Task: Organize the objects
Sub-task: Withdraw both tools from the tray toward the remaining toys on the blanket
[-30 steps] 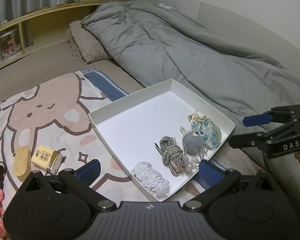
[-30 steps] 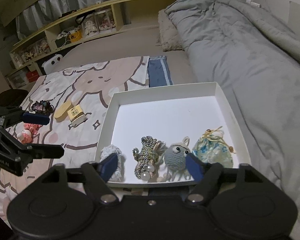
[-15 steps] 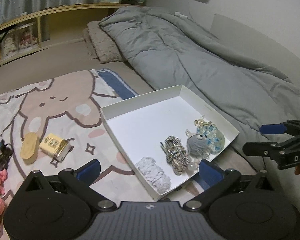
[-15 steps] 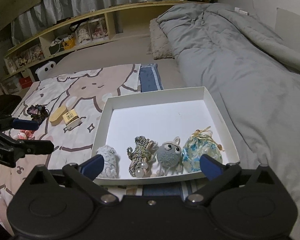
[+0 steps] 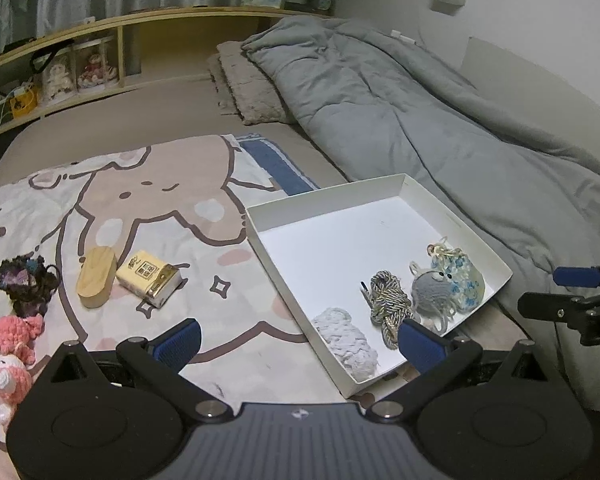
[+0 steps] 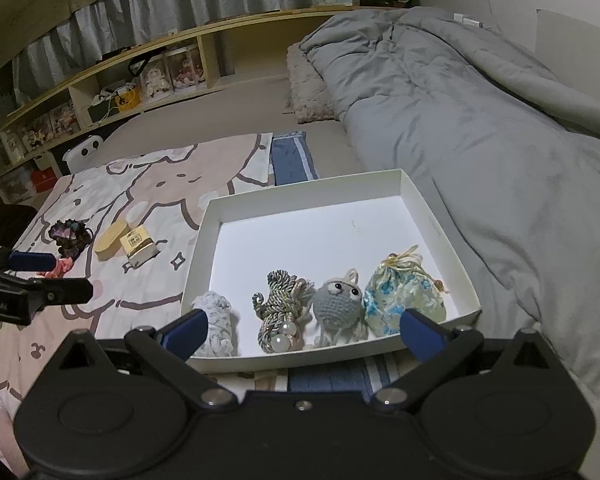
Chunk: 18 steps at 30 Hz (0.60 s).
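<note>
A white tray (image 5: 332, 200) (image 6: 308, 188) lies on the bed. Along its near side sit a white crochet piece (image 5: 346, 342) (image 6: 216, 320), a rope bundle (image 5: 390, 306) (image 6: 280, 312), a grey crochet creature (image 5: 432, 292) (image 6: 336, 304) and a blue floral pouch (image 5: 460, 276) (image 6: 404, 292). Left of the tray on the cartoon blanket lie a wooden oval (image 5: 96, 276) (image 6: 110, 240), a yellow box (image 5: 148, 278) (image 6: 140, 246), a dark scrunchie (image 5: 24, 284) (image 6: 68, 234) and pink crochet toys (image 5: 12, 336). My left gripper (image 5: 296, 340) is open and empty above the blanket. My right gripper (image 6: 304, 328) is open and empty over the tray's near edge.
A grey duvet (image 5: 440, 112) (image 6: 480, 112) covers the bed right of the tray. A pillow (image 5: 252, 88) lies at the head. Wooden shelves (image 6: 120, 92) with boxes run behind the bed. Each gripper shows at the edge of the other's view.
Both grippers have drawn back and risen, so the tray and blanket items appear farther away. The right gripper's fingers have spread wider. No object has moved.
</note>
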Available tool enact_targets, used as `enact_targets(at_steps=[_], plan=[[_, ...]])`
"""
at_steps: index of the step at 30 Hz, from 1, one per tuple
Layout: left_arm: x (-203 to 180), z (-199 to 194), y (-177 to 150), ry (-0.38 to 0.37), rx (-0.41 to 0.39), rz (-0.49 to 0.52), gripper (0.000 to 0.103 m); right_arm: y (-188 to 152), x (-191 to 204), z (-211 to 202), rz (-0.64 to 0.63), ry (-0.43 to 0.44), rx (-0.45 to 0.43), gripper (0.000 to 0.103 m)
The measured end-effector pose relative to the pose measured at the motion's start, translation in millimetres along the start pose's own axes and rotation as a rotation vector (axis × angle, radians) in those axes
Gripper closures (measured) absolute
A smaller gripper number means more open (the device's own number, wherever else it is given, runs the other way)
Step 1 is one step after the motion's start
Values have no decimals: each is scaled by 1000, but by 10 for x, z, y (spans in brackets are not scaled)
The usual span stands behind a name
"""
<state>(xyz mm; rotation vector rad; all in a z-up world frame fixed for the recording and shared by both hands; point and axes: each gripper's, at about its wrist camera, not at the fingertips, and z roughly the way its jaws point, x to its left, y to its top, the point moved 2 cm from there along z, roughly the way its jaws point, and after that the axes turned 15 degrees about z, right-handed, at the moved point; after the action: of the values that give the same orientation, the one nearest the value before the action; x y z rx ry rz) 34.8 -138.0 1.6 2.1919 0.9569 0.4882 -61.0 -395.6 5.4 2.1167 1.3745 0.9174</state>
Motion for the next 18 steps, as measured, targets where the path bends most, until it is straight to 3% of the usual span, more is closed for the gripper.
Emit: enact_targets(at_steps=[9, 18], plan=[[212, -24, -72, 50, -18, -55, 0, 18, 77, 148, 7, -8, -2, 0], [682, -49, -212, 111, -14, -155, 0, 150, 524, 498, -30, 47, -5, 0]])
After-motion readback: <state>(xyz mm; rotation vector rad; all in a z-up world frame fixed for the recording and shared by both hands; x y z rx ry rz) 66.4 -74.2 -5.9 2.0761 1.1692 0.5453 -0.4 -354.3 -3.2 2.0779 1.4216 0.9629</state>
